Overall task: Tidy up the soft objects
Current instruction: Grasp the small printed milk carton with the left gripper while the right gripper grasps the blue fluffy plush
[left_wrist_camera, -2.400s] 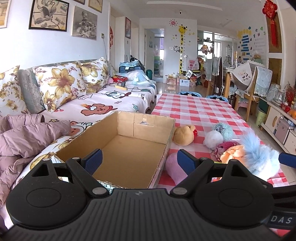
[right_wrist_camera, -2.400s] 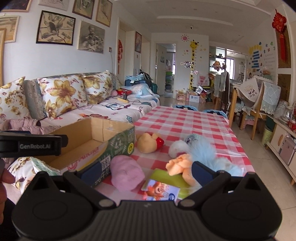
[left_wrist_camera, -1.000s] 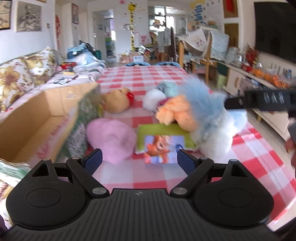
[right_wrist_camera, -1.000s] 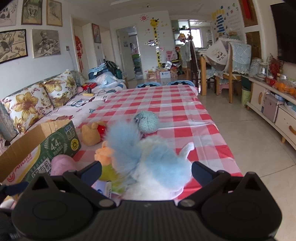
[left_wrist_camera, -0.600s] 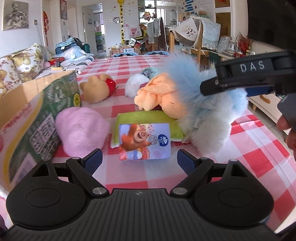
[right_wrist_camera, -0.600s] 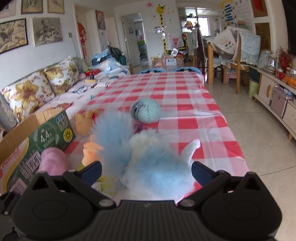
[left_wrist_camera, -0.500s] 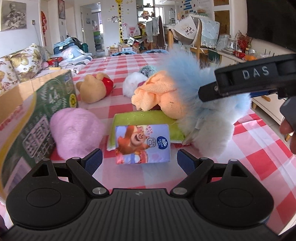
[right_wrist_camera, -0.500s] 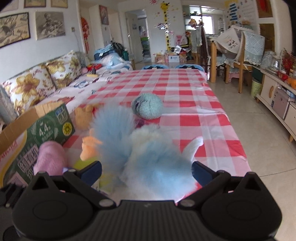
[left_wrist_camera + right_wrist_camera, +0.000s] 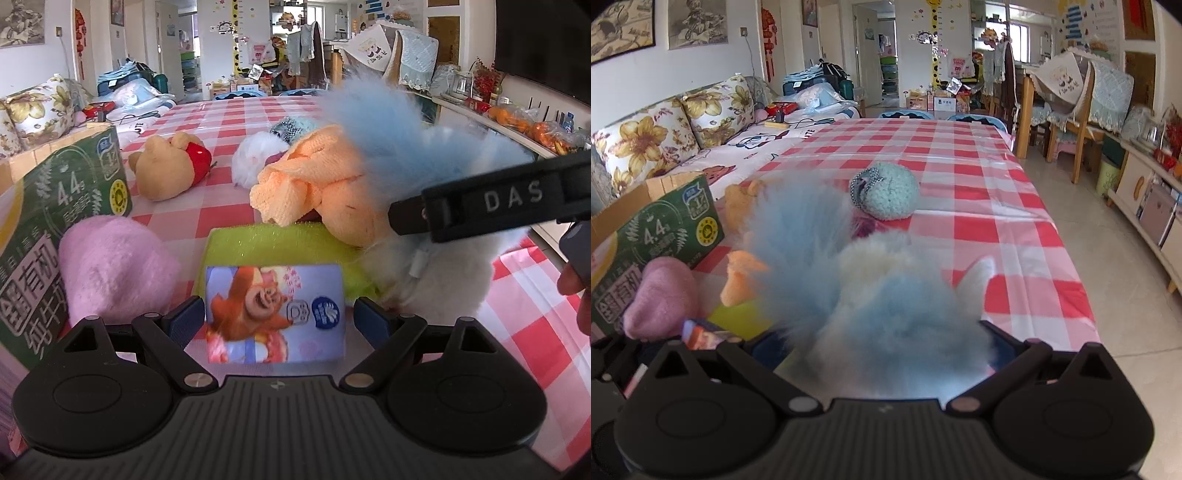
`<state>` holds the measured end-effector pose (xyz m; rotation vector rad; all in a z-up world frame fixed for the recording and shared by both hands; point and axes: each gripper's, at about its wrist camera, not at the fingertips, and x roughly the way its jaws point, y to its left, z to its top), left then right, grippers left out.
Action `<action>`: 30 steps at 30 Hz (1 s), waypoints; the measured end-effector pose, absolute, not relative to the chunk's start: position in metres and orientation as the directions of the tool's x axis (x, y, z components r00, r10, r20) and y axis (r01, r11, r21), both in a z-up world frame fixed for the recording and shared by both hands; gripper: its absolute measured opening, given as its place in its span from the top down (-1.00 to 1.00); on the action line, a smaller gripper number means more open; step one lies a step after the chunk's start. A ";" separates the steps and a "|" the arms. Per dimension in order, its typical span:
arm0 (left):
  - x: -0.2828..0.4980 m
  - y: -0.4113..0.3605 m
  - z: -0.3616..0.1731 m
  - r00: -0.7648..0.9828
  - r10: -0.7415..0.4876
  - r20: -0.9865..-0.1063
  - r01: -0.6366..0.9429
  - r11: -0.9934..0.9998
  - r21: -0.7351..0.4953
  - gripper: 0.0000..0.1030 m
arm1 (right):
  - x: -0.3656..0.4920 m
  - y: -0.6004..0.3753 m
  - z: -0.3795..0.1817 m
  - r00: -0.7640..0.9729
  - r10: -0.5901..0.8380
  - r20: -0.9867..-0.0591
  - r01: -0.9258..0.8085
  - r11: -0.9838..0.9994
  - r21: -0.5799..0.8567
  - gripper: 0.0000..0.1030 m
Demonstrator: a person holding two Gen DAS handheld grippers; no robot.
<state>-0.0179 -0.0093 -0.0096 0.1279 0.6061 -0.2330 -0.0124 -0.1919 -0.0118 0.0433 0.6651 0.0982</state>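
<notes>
Red-checked table (image 9: 979, 206) carries the toys beside the cardboard box (image 9: 55, 221). Left tongs (image 9: 275, 314) gape around the tissue pack (image 9: 275, 310); right tongs (image 9: 886, 354) straddle the blue fluffy toy (image 9: 886, 314), apparently unclosed. Next, I judge, squeeze and carry boxward.

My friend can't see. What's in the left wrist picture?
The left tool is open around a small cartoon-bear tissue pack on a red-checked tablecloth. Behind sit a green cloth, a pink plush and a fluffy blue toy.
</notes>
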 end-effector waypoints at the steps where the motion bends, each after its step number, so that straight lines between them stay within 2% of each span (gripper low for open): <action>1: -0.017 -0.009 -0.009 0.796 -0.184 -0.577 0.258 0.965 0.047 -1.00 | -0.011 -0.191 -0.013 0.784 0.098 -0.613 -0.077 0.995 0.060 -1.00; 7: -0.016 -0.013 -0.013 0.794 -0.201 -0.573 0.276 0.960 0.046 -1.00 | -0.008 -0.187 -0.017 0.785 0.050 -0.618 -0.072 0.997 -0.011 -0.96; 9: -0.014 -0.014 -0.013 0.795 -0.204 -0.572 0.277 0.960 0.043 -1.00 | -0.010 -0.182 -0.018 0.793 0.030 -0.608 -0.081 0.995 -0.056 -0.80; 10: -0.014 -0.014 -0.013 0.795 -0.203 -0.571 0.276 0.960 0.043 -0.95 | -0.011 -0.180 -0.018 0.798 0.021 -0.602 -0.086 0.993 -0.079 -0.75; 12: -0.015 -0.012 -0.012 0.797 -0.202 -0.570 0.274 0.961 0.044 -0.75 | -0.011 -0.178 -0.017 0.806 0.013 -0.591 -0.094 0.990 -0.107 -0.51; 13: -0.016 -0.012 -0.012 0.798 -0.198 -0.569 0.270 0.962 0.045 -0.73 | -0.012 -0.177 -0.016 0.810 0.015 -0.586 -0.100 0.989 -0.113 -0.46; 15: -0.016 -0.009 -0.011 0.795 -0.202 -0.572 0.267 0.963 0.030 -0.73 | -0.013 -0.175 -0.014 0.815 0.024 -0.579 -0.115 0.986 -0.121 -0.23; 21: -0.019 -0.001 -0.009 0.785 -0.246 -0.569 0.273 0.961 -0.039 -0.73 | -0.014 -0.165 -0.011 0.814 0.038 -0.580 -0.146 0.979 -0.142 0.08; 30: -0.021 0.012 0.005 0.795 -0.286 -0.535 0.275 0.956 -0.103 -0.73 | -0.018 -0.158 -0.004 0.819 0.046 -0.572 -0.136 0.984 -0.116 0.19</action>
